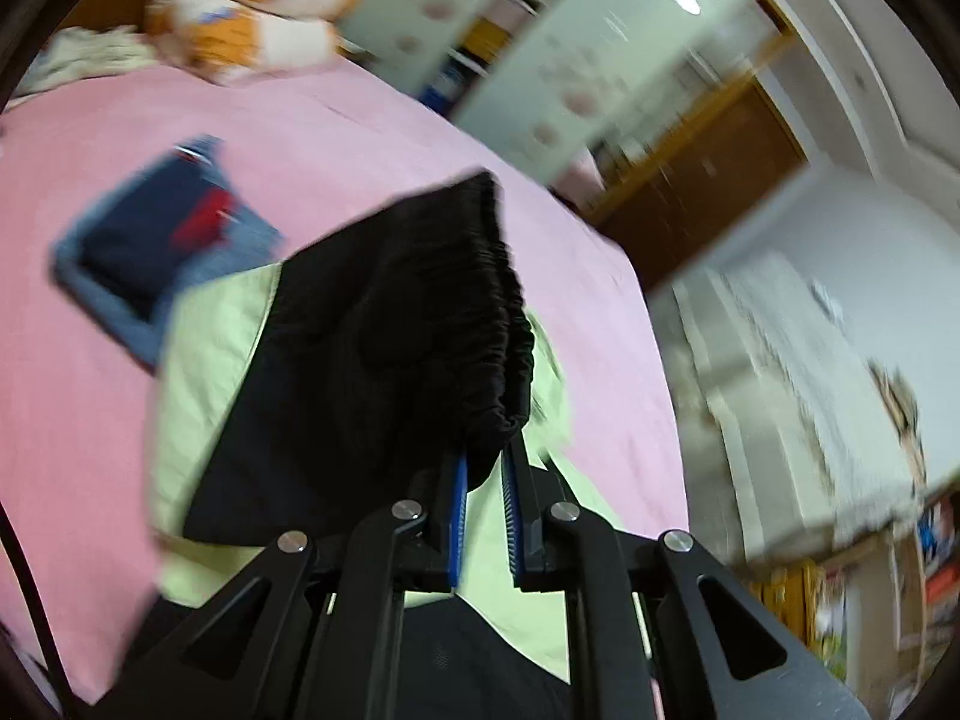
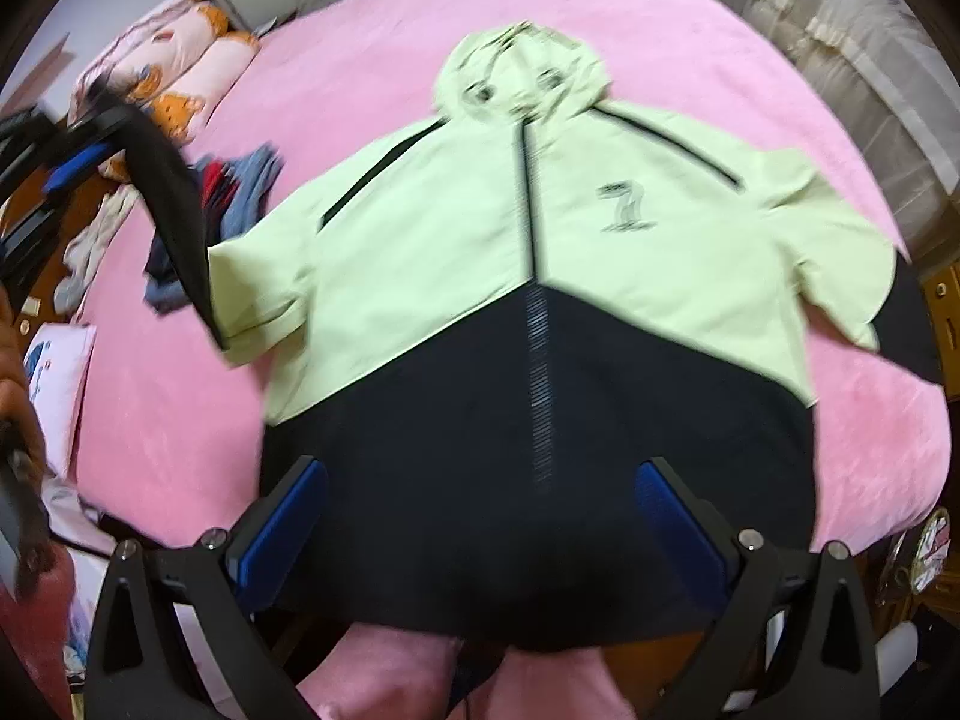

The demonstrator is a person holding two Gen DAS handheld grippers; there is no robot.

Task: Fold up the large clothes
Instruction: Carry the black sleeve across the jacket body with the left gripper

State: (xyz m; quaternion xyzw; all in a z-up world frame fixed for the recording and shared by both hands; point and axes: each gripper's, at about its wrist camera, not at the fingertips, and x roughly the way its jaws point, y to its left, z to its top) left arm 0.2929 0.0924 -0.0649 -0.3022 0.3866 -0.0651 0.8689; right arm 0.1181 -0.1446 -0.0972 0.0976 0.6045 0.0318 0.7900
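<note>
A large hooded jacket (image 2: 456,240), pale green above and black below, lies front up on the pink bed (image 2: 690,30), hood at the far side. My left gripper (image 1: 485,468) is shut on the black elastic cuff (image 1: 480,312) of the jacket's left sleeve and holds it lifted off the bed. In the right wrist view the left gripper (image 2: 78,144) shows at the far left with the black sleeve (image 2: 174,210) hanging from it. My right gripper (image 2: 480,492) is open and empty, hovering over the jacket's black hem. The other sleeve (image 2: 840,276) lies spread at the right.
A pile of folded blue and red clothes (image 1: 162,240) lies on the bed left of the jacket. Patterned pillows (image 2: 174,60) sit at the bed's far left. A grey padded headboard or sofa (image 2: 840,78) borders the right side. Wardrobe doors (image 1: 570,60) stand behind.
</note>
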